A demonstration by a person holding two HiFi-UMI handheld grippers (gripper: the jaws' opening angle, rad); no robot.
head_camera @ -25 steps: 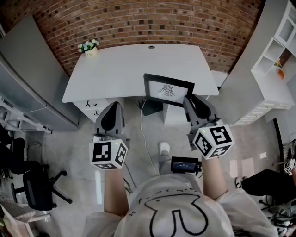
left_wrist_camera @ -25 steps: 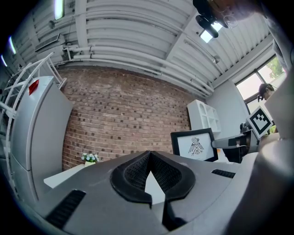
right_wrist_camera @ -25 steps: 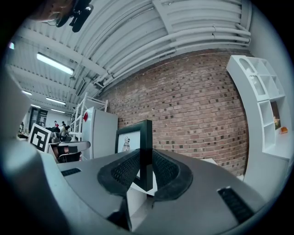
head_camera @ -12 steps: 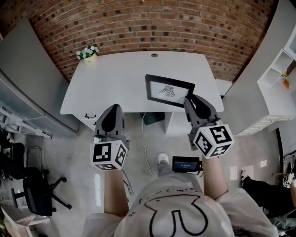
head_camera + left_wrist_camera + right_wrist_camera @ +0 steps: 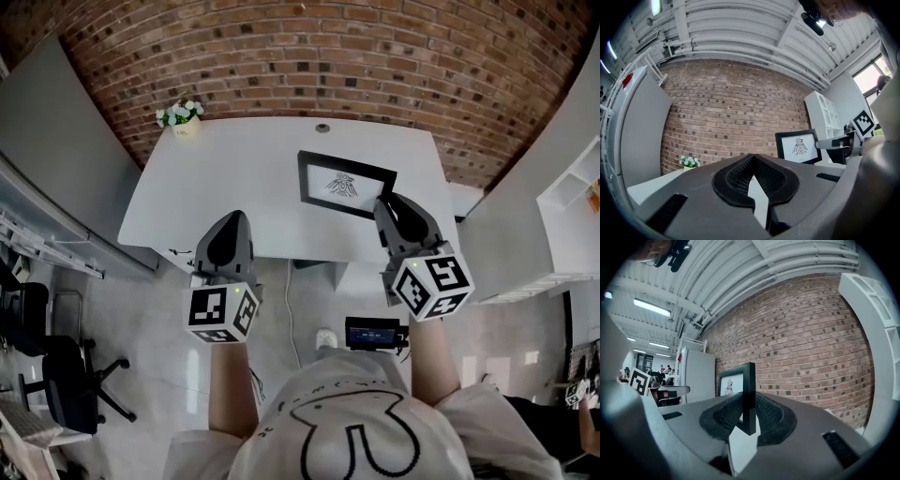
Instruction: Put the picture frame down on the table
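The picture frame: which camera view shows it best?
The head view: the whole picture frame with its drawing, seen against the table, held by the right claw. The left gripper view shows its front, small; the right gripper view shows mainly its edge.

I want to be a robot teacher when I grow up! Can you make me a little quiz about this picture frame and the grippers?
1. True or false: the right gripper is clamped on the picture frame's edge.
2. What does the left gripper hold? A) flowers B) nothing C) a cup
3. Fill in: the flower pot stands at the table's far ___ corner.
Key: 1 true; 2 B; 3 left.
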